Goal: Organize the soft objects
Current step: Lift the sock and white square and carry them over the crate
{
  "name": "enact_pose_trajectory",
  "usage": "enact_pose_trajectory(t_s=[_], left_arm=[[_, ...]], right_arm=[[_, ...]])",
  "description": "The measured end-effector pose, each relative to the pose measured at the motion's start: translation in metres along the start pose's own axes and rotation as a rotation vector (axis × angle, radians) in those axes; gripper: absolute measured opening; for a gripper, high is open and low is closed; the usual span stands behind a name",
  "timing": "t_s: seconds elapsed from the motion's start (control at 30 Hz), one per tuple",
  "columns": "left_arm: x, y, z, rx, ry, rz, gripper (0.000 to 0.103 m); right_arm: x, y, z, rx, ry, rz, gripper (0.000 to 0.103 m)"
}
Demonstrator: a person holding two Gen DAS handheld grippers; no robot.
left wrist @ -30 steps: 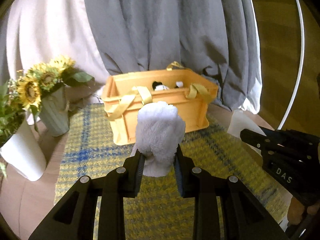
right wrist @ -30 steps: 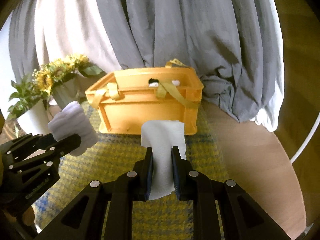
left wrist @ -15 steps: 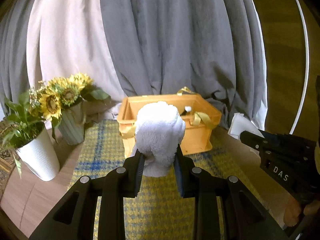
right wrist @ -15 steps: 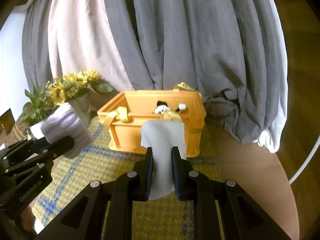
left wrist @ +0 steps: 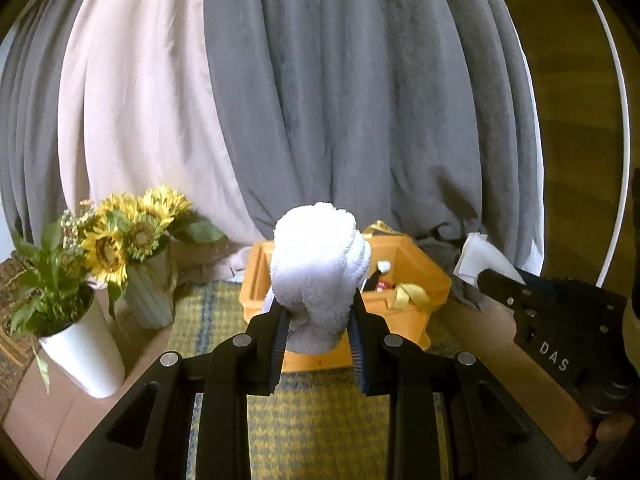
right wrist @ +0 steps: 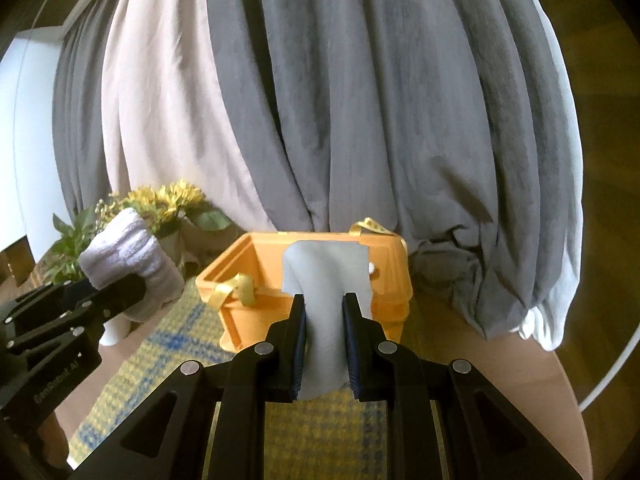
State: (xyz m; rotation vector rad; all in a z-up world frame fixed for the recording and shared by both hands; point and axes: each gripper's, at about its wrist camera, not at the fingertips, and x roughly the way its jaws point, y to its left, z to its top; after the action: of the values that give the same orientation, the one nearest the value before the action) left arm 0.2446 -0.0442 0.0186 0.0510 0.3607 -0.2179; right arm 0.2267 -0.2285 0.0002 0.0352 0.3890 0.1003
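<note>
My left gripper [left wrist: 318, 310] is shut on a fluffy white rolled towel [left wrist: 318, 268] and holds it up in front of the orange crate [left wrist: 416, 292]. My right gripper [right wrist: 324, 308] is shut on a thin pale grey cloth [right wrist: 325, 276], also held up before the orange crate [right wrist: 240, 276]. The crate has yellow strap handles [left wrist: 410, 294] and holds a small black and white soft toy [left wrist: 380, 276]. The left gripper and towel [right wrist: 128, 256] show at the left of the right wrist view. The right gripper [left wrist: 496, 280] shows at the right of the left wrist view with the cloth [left wrist: 482, 256].
The crate stands on a yellow and blue checked mat [left wrist: 320, 420] on a brown table [right wrist: 480, 360]. A sunflower vase [left wrist: 148, 288] and a white plant pot [left wrist: 86, 356] stand at the left. Grey and white curtains [left wrist: 320, 100] hang behind.
Both grippers have risen and pulled back with their cloths. The crate now looks lower and farther away, and more curtain shows.
</note>
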Motion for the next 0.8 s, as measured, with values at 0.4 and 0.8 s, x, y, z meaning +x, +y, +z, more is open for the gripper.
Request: enact_pose_trajectory(t_s=[0.4, 0.8], left_arm=[[0.048, 0.011, 0.03, -0.001, -0.035, 0.007, 0.028], [0.096, 0.019, 0.053, 0.011, -0.041, 0.035, 0.028]], right_arm=[[0.037, 0.003, 0.036, -0.021, -0.061, -0.013, 0.019], [0.089, -0.007, 0.063, -0.032, -0.082, -0.015, 0.019]])
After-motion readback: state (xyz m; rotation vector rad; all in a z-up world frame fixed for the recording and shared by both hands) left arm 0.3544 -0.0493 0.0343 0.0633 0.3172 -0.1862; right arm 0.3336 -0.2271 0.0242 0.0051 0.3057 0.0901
